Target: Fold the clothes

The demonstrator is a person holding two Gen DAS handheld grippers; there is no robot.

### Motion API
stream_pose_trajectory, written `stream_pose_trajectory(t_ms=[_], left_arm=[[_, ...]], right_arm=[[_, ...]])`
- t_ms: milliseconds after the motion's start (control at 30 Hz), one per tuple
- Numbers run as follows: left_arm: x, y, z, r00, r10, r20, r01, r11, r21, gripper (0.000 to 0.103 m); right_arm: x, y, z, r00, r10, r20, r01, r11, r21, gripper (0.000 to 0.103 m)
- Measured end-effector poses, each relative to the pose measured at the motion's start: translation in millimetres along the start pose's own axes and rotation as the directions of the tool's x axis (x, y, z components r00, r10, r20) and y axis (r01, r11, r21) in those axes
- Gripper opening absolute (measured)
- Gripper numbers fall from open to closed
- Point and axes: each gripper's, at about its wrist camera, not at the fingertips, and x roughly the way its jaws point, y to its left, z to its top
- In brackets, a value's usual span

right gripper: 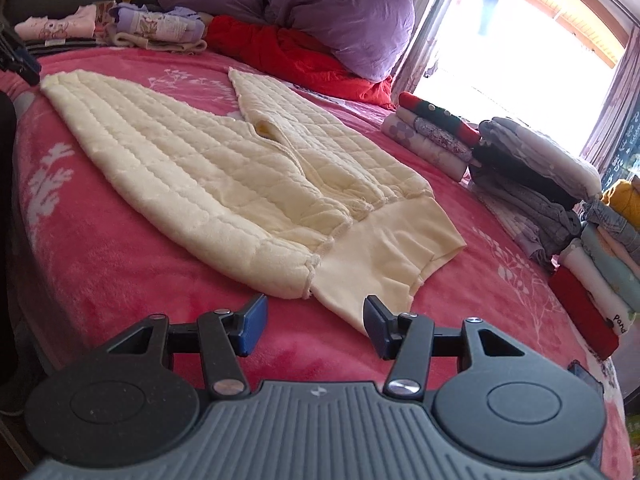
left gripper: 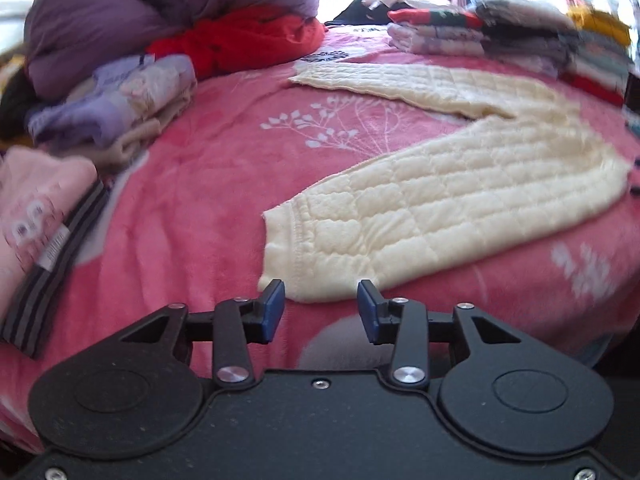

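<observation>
Cream quilted trousers [right gripper: 224, 168] flat on pink blanket [right gripper: 120, 272]

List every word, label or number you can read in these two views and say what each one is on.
"Pand": on the white edge of a folded garment in the stack at the right; the word runs out of sight.
Woven tag on the striped waistband at the left: too blurred to read.
Chalk-like writing on the dark panel by the window: too blurred.

A home bedroom. A bed [right gripper: 120, 280] covered by a pink floral fleece blanket fills the view. A bunched purple duvet [right gripper: 320, 8] sits at its far side, stacks of folded clothes [right gripper: 540, 184] line its edge, and a bright curtained window [right gripper: 520, 52] stands behind.
</observation>
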Motion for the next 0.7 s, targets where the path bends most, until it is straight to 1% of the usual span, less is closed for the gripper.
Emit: stream_pose_trajectory(t_ms=[167,267,367,500,567,667,700], left_arm=[[1,-4,-4,0.999,0.028,0.022,-0.03,0.996,0.09,0.041],[2,-15,-5,0.999,0.047,0.023,-0.051,0.977,0.209,0.044],[6,-25,-5,0.999,0.05,0.009,-0.05,0.935,0.351,0.044],[13,-29,-1,0.999,0.052,-0.006,-0.043,0.884,0.465,0.044],[17,-33,0,0.998,0.062,-0.01,-0.047,0.849,0.526,0.044],[26,-39,-1,0.997,0.077,-0.004,-0.059,0.798,0.6,0.044],[27,-40,0,0.997,0.078,-0.003,-0.06,0.787,0.614,0.044]], right_arm=[[4,2,0,0.999,-0.046,-0.006,0.045,0.996,-0.075,0.053],[8,5,-2,0.999,-0.047,-0.014,0.045,0.993,-0.111,0.053],[11,7,-3,0.999,-0.051,-0.019,0.047,0.987,-0.153,0.053],[14,6,-4,0.997,-0.079,-0.019,0.073,0.976,-0.203,0.053],[18,3,-5,0.995,-0.094,-0.025,0.086,0.973,-0.214,0.053],[24,2,-8,0.996,-0.091,-0.019,0.084,0.969,-0.232,0.053],[25,3,-8,0.996,-0.09,-0.014,0.084,0.965,-0.249,0.053]])
